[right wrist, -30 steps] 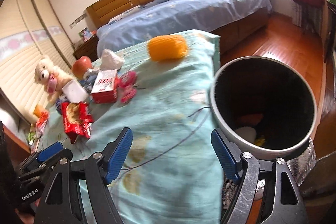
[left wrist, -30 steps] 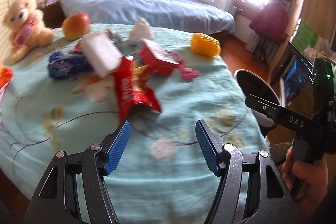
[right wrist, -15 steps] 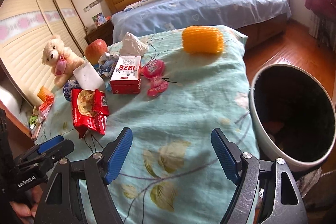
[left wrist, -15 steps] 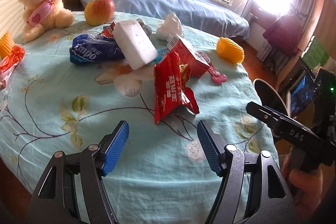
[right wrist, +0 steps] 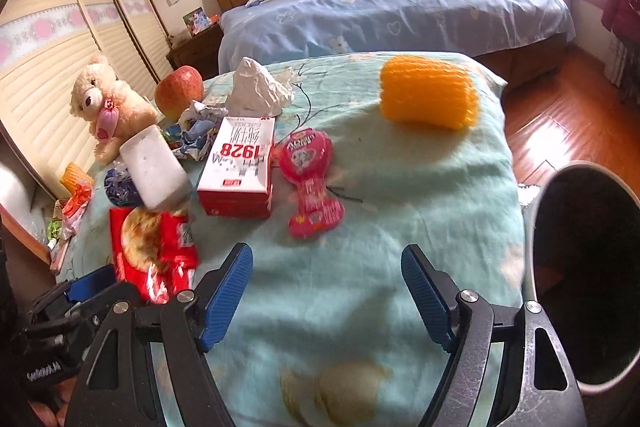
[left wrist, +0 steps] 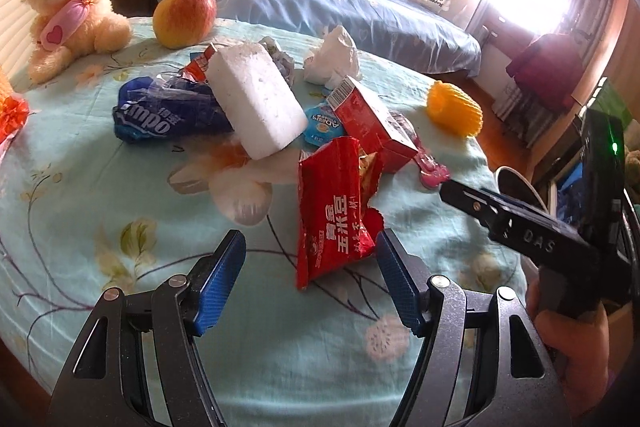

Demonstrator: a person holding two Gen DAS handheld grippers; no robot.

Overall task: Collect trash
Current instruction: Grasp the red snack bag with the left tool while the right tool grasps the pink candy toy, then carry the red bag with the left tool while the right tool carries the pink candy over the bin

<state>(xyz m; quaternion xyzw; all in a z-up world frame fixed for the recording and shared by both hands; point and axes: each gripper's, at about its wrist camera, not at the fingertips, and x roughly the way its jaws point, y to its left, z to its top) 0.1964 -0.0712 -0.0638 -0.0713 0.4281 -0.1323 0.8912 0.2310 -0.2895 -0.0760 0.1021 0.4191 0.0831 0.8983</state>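
Note:
A red snack bag (left wrist: 336, 215) lies on the light blue tablecloth (left wrist: 120, 211), its lower end between the fingertips of my open left gripper (left wrist: 310, 263). It shows in the right wrist view (right wrist: 152, 247) too. Behind it lie a red box (left wrist: 372, 123), a white foam block (left wrist: 256, 99), a blue wrapper (left wrist: 164, 115), a crumpled tissue (left wrist: 332, 55) and a pink wrapper (right wrist: 310, 183). My right gripper (right wrist: 326, 279) is open and empty above the cloth, in front of the pink wrapper. A dark trash bin (right wrist: 588, 267) stands at the table's right edge.
A teddy bear (left wrist: 68, 3), an apple (left wrist: 184, 19) and an orange foam net (right wrist: 428, 95) sit on the table. A bed (right wrist: 380, 7) stands behind it. The right gripper's body (left wrist: 560, 235) shows at the right of the left wrist view.
My left gripper has moved forward to the red snack bag, which now reaches between its fingertips. My right gripper has swung left from the trash bin towards the trash on the table.

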